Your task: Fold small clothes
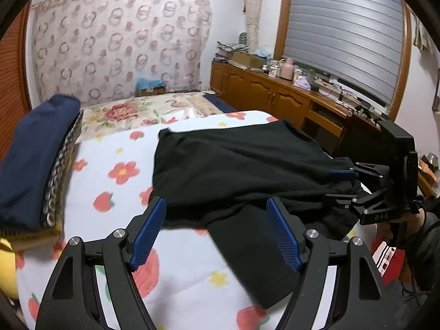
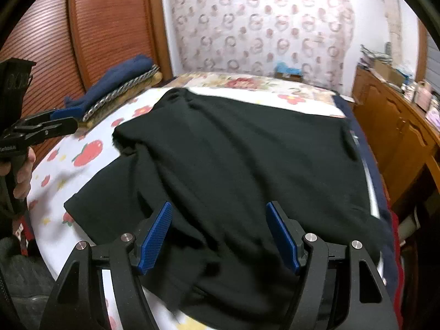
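A black garment (image 1: 236, 165) lies spread on a white sheet with red flower and fruit prints (image 1: 115, 170). One sleeve (image 1: 247, 247) trails toward the near edge. My left gripper (image 1: 217, 231) is open and empty, hovering above that sleeve. My right gripper (image 2: 220, 233) is open over the garment's near part (image 2: 233, 165), with cloth lying below its fingers. In the left wrist view the right gripper (image 1: 343, 187) sits at the garment's right edge. In the right wrist view the left gripper (image 2: 63, 121) is at the far left, above the sheet (image 2: 90, 151).
A stack of folded clothes, navy on top (image 1: 35, 159), sits at the sheet's left side. A floral bedspread (image 1: 132, 112) lies beyond. A wooden cabinet (image 1: 275, 93) with clutter runs along the right wall. A wooden wardrobe (image 2: 110, 22) stands on the left.
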A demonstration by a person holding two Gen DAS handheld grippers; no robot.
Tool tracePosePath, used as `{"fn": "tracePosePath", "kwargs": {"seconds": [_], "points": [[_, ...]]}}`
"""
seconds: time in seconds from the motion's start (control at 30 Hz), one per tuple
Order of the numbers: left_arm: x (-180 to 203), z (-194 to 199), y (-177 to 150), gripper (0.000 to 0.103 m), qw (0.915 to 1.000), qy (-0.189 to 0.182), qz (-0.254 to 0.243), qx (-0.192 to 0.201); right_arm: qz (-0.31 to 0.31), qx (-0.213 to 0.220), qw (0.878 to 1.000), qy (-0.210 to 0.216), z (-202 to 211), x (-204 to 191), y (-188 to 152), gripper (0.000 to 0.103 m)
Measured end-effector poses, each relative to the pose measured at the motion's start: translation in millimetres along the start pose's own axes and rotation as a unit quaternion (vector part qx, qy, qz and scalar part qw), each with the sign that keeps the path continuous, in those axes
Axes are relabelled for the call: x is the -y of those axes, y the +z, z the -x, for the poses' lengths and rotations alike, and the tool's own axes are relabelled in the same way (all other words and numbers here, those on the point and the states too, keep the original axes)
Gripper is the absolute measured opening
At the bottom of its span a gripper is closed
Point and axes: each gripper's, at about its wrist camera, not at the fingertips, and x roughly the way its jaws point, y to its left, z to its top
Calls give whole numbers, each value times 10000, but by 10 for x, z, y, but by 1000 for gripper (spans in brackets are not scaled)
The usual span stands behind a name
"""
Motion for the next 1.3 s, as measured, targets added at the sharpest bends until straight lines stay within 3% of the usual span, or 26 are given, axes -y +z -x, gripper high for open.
{"fn": "tracePosePath", "kwargs": {"seconds": [0.27, 0.6, 0.77, 0.83, 0.87, 0.9, 1.3], "points": [[-135, -75, -135, 76, 9998, 58, 131, -153, 323, -339, 9988, 174, -183, -28, 100, 59], [-101, -127, -211, 76, 9997, 38, 119, -230, 344, -245, 9986, 310, -57, -31, 112, 59], [-58, -181, -242, 76, 9995, 29, 96, -305, 548, -366, 9977, 155, -113, -114, 80, 59], [-40, -197, -251, 76, 9994, 37, 77, -333, 567, -431, 9974, 143, -149, -99, 68, 46], [-32, -201, -254, 76, 9994, 33, 72, -345, 595, -462, 9970, 155, -166, -103, 83, 24], [-28, -200, -256, 76, 9994, 35, 69, -346, 626, -450, 9970, 89, -174, -101, 83, 13], [-17, -193, -233, 76, 9996, 5, 44, -263, 373, 878, 9954, -118, 700, 41, 466, 9]]}}
